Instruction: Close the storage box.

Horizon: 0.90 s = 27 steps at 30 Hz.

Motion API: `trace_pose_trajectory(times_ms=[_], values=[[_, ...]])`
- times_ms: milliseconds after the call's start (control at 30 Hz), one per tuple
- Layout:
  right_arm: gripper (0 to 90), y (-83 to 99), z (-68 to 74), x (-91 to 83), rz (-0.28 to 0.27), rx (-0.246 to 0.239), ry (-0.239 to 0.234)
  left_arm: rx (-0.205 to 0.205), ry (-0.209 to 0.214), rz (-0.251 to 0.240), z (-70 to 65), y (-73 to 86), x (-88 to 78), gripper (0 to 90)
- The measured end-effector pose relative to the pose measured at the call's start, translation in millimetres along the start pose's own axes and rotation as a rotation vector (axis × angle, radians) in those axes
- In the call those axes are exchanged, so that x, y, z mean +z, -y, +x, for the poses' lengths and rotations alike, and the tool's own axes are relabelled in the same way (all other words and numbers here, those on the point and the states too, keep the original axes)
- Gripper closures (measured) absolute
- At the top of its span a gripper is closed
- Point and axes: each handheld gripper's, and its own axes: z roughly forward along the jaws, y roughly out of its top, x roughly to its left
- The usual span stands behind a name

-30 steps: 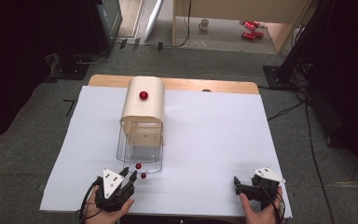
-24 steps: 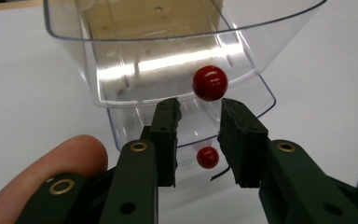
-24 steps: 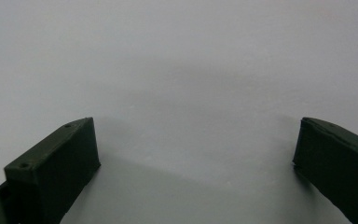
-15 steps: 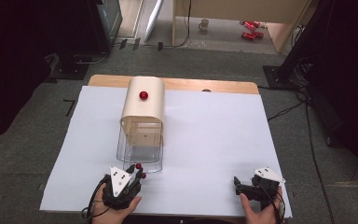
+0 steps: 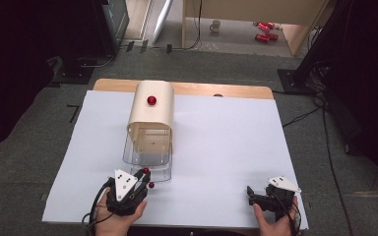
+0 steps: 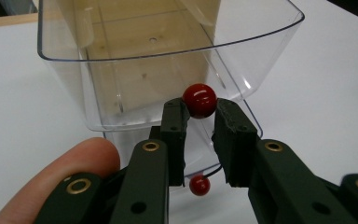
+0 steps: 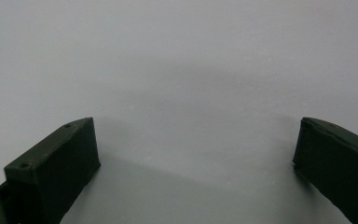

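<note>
A clear plastic bin (image 5: 147,152) (image 6: 168,42) sticks out from under a beige arched cover (image 5: 151,115) that carries a red knob (image 5: 151,100). At the bin's near rim is a small red ball (image 5: 146,170) (image 6: 199,99). My left gripper (image 5: 142,176) (image 6: 199,109) has just been closing, and its pads now press on this ball from both sides. A second red ball (image 5: 151,185) (image 6: 199,185) sits lower, by the bin's base, on a thin dark cord. My right gripper (image 5: 251,192) (image 7: 196,158) rests open near the front right, with nothing between its jaws.
A large white sheet (image 5: 226,147) covers the wooden table (image 5: 197,89). Dark floor surrounds it, with cables at the right (image 5: 305,115). A mug (image 5: 216,24) and red cans (image 5: 263,29) lie far behind.
My left gripper has moved forward and slightly up to the bin's near rim, and its jaws have closed on the upper red ball. The right gripper has stayed still.
</note>
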Motion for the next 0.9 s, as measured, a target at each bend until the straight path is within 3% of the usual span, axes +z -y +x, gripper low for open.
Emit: trace_pose_trajectory(times_ms=[467, 900], values=[[0.0, 0.1, 0.0, 0.0, 0.0, 0.0, 0.0, -0.01, 0.003, -0.004, 11.9, -28.1, 25.0, 74.9], [0.0, 0.1, 0.1, 0.0, -0.001, 0.002, 0.0, -0.021, 0.003, 0.0, 19.6, -41.9, 44.3, 74.9]])
